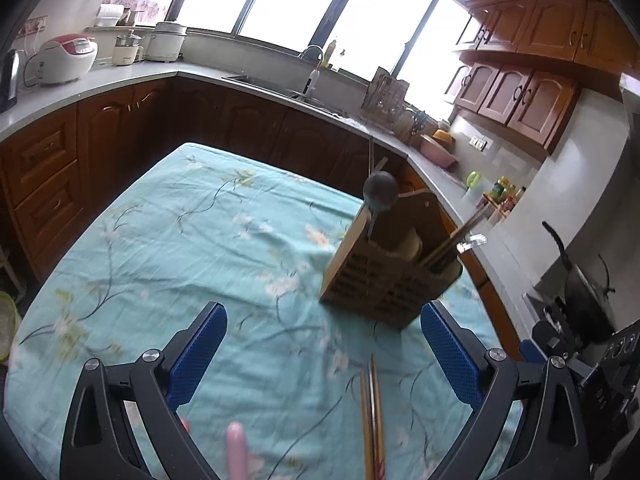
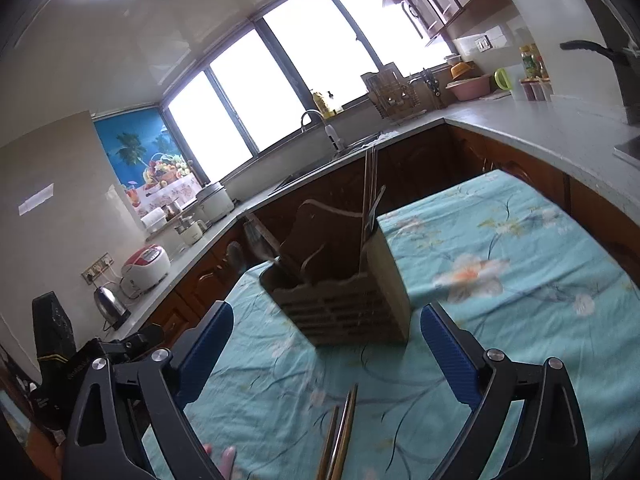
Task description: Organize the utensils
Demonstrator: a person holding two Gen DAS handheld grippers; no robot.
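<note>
A wooden utensil holder [image 1: 390, 276] stands on the table's floral cloth, with a dark ladle [image 1: 380, 190] and chopsticks [image 1: 456, 242] standing in it. It also shows in the right wrist view [image 2: 344, 300]. A pair of chopsticks [image 1: 372, 416] lies on the cloth in front of the holder, between the fingers of my left gripper [image 1: 326, 344], which is open and empty. The same pair [image 2: 340, 436] lies between the fingers of my right gripper [image 2: 326, 344], also open and empty. A pink utensil handle [image 1: 236, 448] lies at the near edge.
The table with the teal floral cloth [image 1: 180, 240] is ringed by a countertop [image 1: 120, 76] with wooden cabinets below. On it stand a rice cooker [image 1: 68, 58], a sink with faucet [image 1: 314, 68], a dish rack [image 1: 386, 96] and a pan on the stove [image 1: 580, 284].
</note>
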